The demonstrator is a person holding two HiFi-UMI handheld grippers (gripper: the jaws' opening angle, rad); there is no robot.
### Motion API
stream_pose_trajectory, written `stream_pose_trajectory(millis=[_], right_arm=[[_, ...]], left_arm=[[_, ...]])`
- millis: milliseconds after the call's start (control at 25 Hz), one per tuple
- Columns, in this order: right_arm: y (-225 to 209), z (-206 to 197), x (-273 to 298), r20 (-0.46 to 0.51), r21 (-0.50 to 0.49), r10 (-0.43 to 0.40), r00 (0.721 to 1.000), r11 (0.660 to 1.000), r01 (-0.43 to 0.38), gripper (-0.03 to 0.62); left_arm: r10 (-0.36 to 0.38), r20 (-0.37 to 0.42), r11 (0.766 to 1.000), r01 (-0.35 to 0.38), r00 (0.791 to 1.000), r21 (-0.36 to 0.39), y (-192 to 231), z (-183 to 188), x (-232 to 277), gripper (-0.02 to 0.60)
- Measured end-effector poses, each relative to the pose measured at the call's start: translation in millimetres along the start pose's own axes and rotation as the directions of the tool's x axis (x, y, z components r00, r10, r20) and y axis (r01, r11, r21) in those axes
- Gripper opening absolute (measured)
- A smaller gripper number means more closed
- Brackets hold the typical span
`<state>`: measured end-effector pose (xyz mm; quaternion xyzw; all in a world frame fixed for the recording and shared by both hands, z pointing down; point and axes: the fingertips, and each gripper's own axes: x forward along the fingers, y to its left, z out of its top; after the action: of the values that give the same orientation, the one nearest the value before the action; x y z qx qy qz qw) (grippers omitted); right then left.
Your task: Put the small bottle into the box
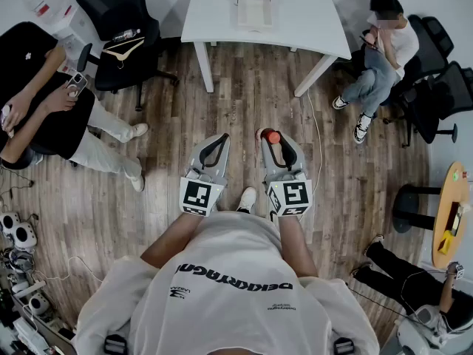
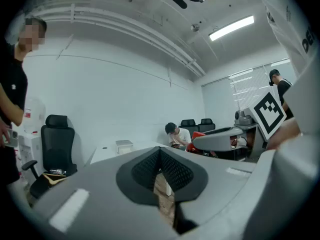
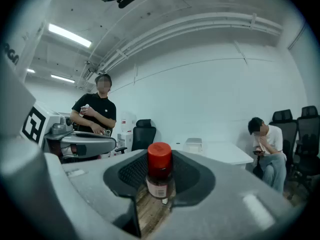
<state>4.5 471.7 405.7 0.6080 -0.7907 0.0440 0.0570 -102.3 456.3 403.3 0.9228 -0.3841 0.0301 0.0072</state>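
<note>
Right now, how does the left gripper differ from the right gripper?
The right gripper is clamped on the small bottle, which stands upright with a red cap; the left gripper holds nothing. The right gripper's jaws stand apart by the bottle's width; the left gripper's jaws meet at the tips. Both are grey, carry a marker cube and point forward side by side over the wooden floor.

White desk (image 1: 295, 21) and black chairs (image 1: 118, 9) on wood floor (image 1: 244, 102).
</note>
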Motion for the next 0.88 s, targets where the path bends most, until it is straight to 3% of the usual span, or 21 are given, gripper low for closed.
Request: stream_pose_trajectory(millis=[880], right_arm=[[-57.7,7.7,-21.5,0.068,0.035,0.042,0.997,0.998,-0.044,0.137]], left_arm=[[0.062,0.000,0.997,-0.062,0.998,0.036,-49.3,8.4,34.0,0.005]])
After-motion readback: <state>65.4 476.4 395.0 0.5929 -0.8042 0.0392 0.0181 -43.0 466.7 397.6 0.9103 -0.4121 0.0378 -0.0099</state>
